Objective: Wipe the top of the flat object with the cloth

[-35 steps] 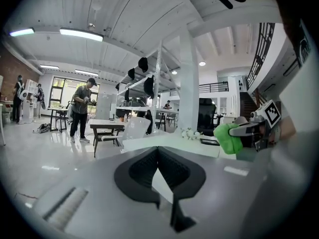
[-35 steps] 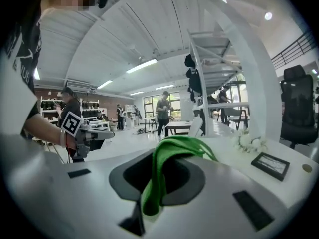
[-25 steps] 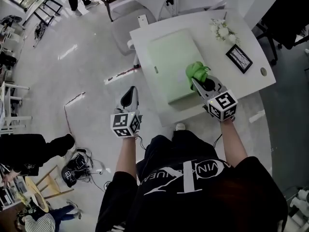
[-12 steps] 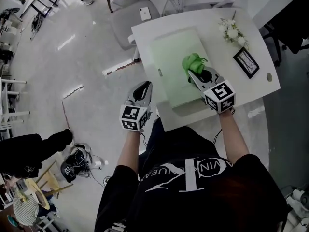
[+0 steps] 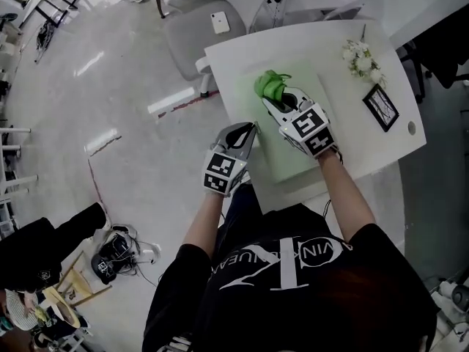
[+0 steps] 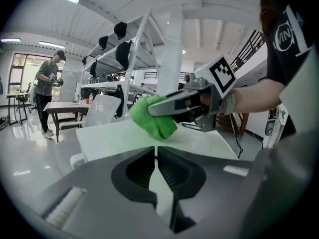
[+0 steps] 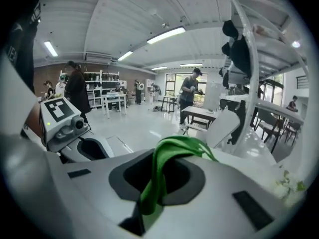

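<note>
1. I see white flowers (image 5: 360,56) near the far right corner of the surface (image 5: 359,138).
2. A black-framed picture (image 5: 382,107) lies flat by its right edge.
3. A phone (image 5: 219,22) rests on a grey chair (image 5: 182,39) beyond the far edge.

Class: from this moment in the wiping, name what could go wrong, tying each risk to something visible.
1. The right gripper holds the green cloth by one bunched fold; dragging could pull it loose.
2. The left gripper is shut on nothing, so the flat object may slide on the table.
3. A wide sweep might knock the flowers or picture frame.
</note>
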Motion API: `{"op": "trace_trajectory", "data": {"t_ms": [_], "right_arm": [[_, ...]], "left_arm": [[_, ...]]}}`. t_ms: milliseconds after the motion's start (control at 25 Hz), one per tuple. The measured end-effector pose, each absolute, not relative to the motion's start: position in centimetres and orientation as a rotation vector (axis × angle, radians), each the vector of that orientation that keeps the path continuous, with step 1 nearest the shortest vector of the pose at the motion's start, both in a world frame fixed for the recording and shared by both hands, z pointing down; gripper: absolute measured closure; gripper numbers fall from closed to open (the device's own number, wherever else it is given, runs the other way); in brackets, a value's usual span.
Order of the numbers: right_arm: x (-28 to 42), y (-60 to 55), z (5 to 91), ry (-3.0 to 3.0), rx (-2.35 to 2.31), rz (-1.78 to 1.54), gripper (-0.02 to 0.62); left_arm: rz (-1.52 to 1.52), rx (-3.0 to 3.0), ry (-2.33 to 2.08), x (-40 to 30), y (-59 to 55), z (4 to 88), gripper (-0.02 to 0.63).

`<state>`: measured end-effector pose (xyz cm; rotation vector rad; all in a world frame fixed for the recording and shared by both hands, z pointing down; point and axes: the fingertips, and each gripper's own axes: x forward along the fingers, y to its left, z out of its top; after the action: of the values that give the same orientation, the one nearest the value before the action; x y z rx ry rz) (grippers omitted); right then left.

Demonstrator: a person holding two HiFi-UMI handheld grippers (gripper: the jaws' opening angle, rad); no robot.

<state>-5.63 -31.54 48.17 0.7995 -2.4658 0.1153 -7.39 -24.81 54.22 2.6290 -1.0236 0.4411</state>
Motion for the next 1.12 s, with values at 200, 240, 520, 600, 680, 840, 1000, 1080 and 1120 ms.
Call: {"op": "trace_trajectory", "data": {"t_ms": [200, 240, 520, 600, 680, 840, 1000, 1080, 1120], "right_arm": [[-8.9, -33.3, 49.3, -2.419, 0.743, 0.105, 0.552], [-9.4, -33.6, 49.4, -2.417, 0.738, 0.109, 0.552], [-10.7, -33.9, 51.2, -2.403, 0.658, 0.156, 0.552], [-10.6, -34.0, 52.2, -2.386, 0.640, 0.202, 0.552], [-10.3, -34.3, 52.8, -2.378, 0.641, 0.251, 0.552], [-9.0, -34.8, 52.8, -2.382, 0.661, 0.334, 0.552], [-7.0, -35.8, 52.7, -2.372, 0.698, 0.375, 0.552], [-5.6, -36.4, 52.8, -2.368, 0.733, 0.414, 0.552], [-4.8, -36.8, 52.9, -2.362, 0.755, 0.429, 0.552]], "left_arm": [[0.436, 2.662, -0.956, -7.0, -25.3, 54.6, 0.595], [0.439, 2.669, -0.947, -6.9, -25.3, 54.6, 0.595], [0.481, 2.694, -0.923, -5.1, -24.8, 55.2, 0.597], [0.486, 2.649, -0.965, -5.1, -24.8, 55.3, 0.597], [0.515, 2.604, -1.027, -5.1, -24.8, 55.4, 0.597], [0.519, 2.559, -1.093, -5.3, -24.7, 55.5, 0.597], [0.524, 2.529, -1.138, -5.7, -24.9, 55.4, 0.597], [0.524, 2.512, -1.161, -5.8, -24.9, 55.5, 0.597], [0.523, 2.504, -1.172, -5.8, -24.9, 55.5, 0.597]]}}
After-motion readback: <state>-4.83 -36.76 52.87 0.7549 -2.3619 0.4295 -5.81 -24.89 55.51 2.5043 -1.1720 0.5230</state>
